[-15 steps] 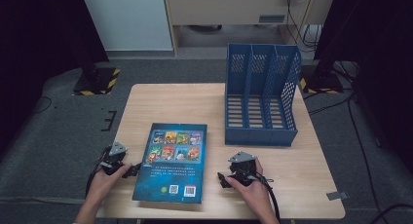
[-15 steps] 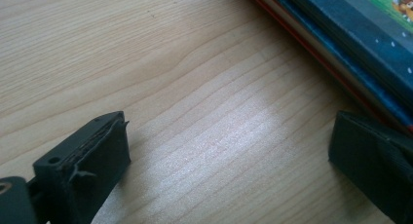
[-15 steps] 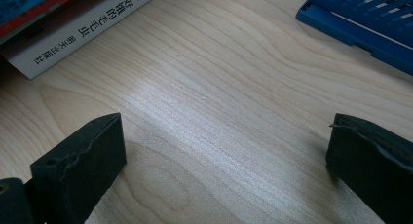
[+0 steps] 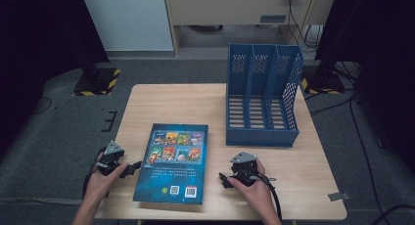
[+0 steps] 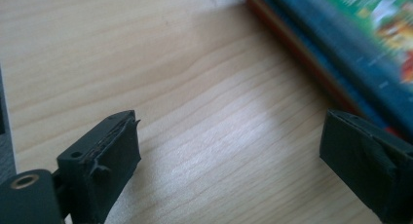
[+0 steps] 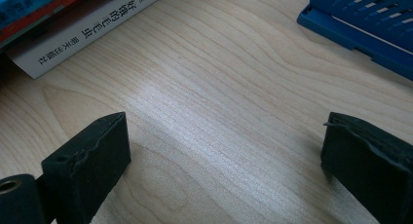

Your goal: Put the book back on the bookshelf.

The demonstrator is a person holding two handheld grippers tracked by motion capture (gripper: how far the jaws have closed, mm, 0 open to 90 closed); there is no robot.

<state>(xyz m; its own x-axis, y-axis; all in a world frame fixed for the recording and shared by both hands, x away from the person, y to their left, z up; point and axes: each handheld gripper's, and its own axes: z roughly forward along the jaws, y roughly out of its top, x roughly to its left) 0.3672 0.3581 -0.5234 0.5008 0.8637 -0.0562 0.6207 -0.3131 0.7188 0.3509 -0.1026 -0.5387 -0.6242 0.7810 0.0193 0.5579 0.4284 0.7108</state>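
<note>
While both tools gape, left tool [image 4: 131,168], right tool [image 4: 224,178], glossy flat book [image 4: 172,162], apparently several stacked, grained wooden table [image 4: 171,102].

Book: a blue book [image 4: 172,164] is lying flat on the wooden bench [image 4: 171,102], back cover up, near the front edge.
File rack: a blue file rack [image 4: 263,95] is standing at the right rear, well apart from the book.
Left gripper: the left gripper [image 4: 128,169] is resting just beside the book's left edge.
Right gripper: the right gripper [image 4: 225,178] is sitting near the book's right edge.
</note>
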